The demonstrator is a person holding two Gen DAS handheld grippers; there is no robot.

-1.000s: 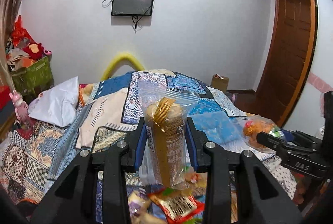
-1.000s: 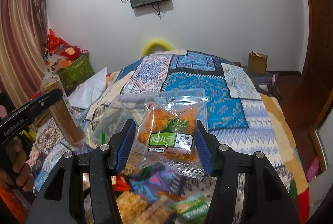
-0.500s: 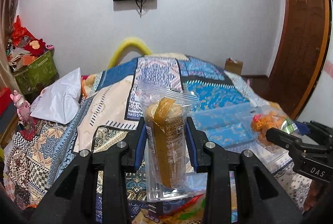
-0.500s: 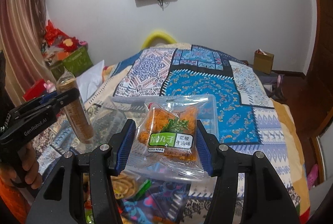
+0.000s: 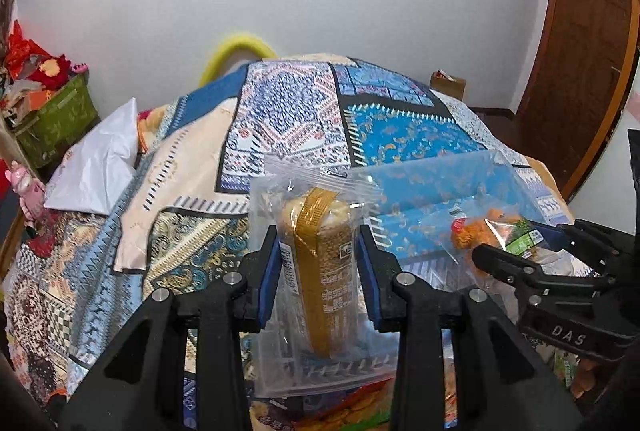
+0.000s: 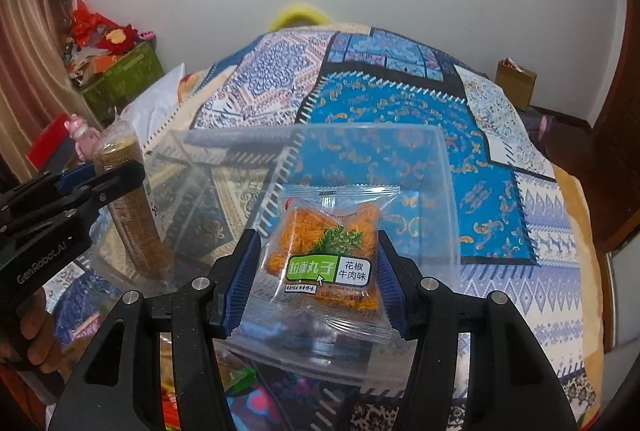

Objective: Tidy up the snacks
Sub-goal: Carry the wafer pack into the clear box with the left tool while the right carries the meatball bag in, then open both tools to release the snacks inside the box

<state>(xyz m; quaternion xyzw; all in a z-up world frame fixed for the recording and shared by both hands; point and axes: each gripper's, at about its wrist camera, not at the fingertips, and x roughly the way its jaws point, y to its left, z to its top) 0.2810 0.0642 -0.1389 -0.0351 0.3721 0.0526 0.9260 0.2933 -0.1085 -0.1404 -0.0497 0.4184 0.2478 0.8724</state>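
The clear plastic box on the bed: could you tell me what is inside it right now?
Nothing appears to rest inside the clear plastic box; the bedspread shows through. The claws hold a cracker roll and noodle snack packet in front, hiding part of its floor.

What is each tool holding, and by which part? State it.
Left tool: the tall brown biscuit pack, pinched across its middle. Right tool: the orange noodle-ball packet, pinched at its two side edges.
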